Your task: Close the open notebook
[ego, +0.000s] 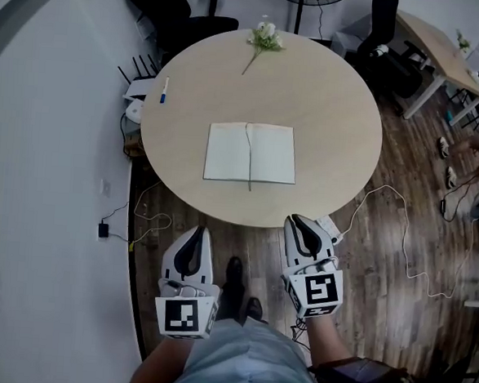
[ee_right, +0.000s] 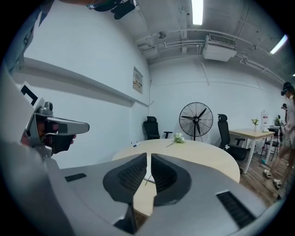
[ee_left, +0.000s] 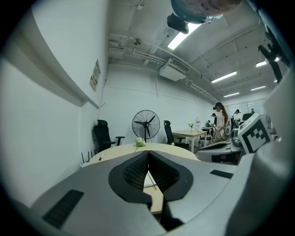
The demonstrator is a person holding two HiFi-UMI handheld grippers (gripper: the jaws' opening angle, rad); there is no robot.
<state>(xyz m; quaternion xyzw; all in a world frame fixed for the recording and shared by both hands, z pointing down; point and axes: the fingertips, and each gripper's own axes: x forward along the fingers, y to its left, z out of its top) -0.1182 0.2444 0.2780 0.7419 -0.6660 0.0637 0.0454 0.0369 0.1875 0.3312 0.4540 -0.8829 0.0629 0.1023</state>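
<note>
Head view: task not begun. The left gripper (ego: 194, 234) and right gripper (ego: 301, 224) hang side by side short of the round table's (ego: 343, 120) near edge, touching nothing.

Left jaws: pressed together, empty. Right jaws: drawn all but together, only a thin slit between them, nothing in it.

Ahead of both grippers and between their lines, the notebook (ego: 250, 152) lies flat and open on the tabletop, two blank pages up, spine pointing away from the grippers. Judged left to do: reach in, lift one cover, fold it over the other.

Beyond the notebook, toward the left gripper's side, a pen (ego: 164, 90); at the far rim, a flower sprig (ego: 265, 38). Table is light wood, otherwise bare.

Room past the table: black office chair (ego: 187, 11), standing fan (ee_right: 196, 120), a second desk (ego: 434, 45) off toward the right gripper's side, wood-plank floor (ego: 383, 246) with loose cables.
</note>
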